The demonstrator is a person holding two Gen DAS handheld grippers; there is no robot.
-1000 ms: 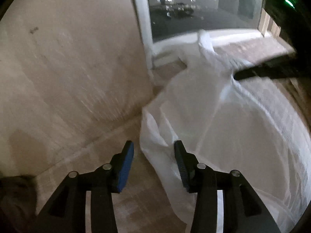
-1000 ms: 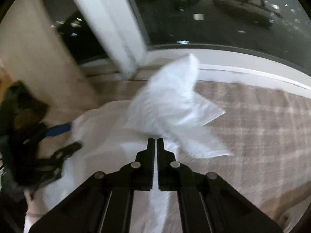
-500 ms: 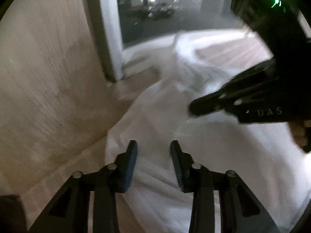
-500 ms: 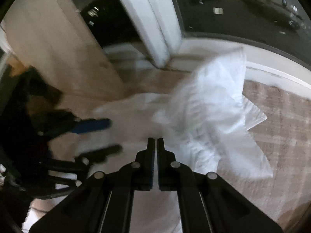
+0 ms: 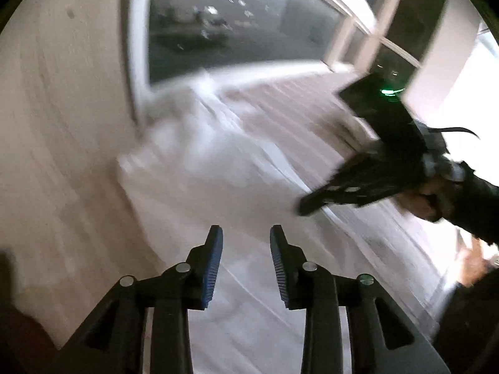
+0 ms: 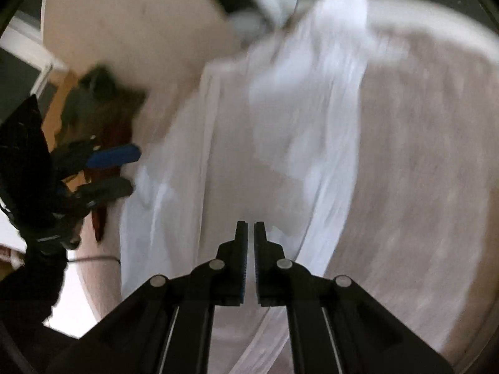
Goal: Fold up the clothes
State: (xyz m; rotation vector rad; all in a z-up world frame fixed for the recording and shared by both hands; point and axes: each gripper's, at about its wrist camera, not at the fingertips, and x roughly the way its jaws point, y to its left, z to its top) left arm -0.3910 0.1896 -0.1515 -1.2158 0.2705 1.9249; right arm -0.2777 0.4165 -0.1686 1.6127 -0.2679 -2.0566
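Note:
A white garment (image 6: pixel 280 131) lies spread and stretched on the beige plaid surface (image 6: pixel 421 171), blurred by motion; it also shows in the left wrist view (image 5: pixel 199 168). My right gripper (image 6: pixel 250 227) is shut, with the garment's near edge at its tips; whether cloth sits between the pads is hidden. It also appears at the right of the left wrist view (image 5: pixel 307 207). My left gripper (image 5: pixel 246 233) is open and empty above the garment's near part. It also shows at the left of the right wrist view (image 6: pixel 128 171).
A dark window (image 5: pixel 237 31) with a white frame (image 5: pixel 137 46) stands behind the surface. A beige wall (image 5: pixel 56 109) rises at the left. A dark, reddish pile of clothes (image 6: pixel 103 118) lies at the left in the right wrist view.
Both grippers have swung back and toward me. The garment's raised bunch has been drawn out long and flatter. The left jaws stay open, the right jaws stay shut.

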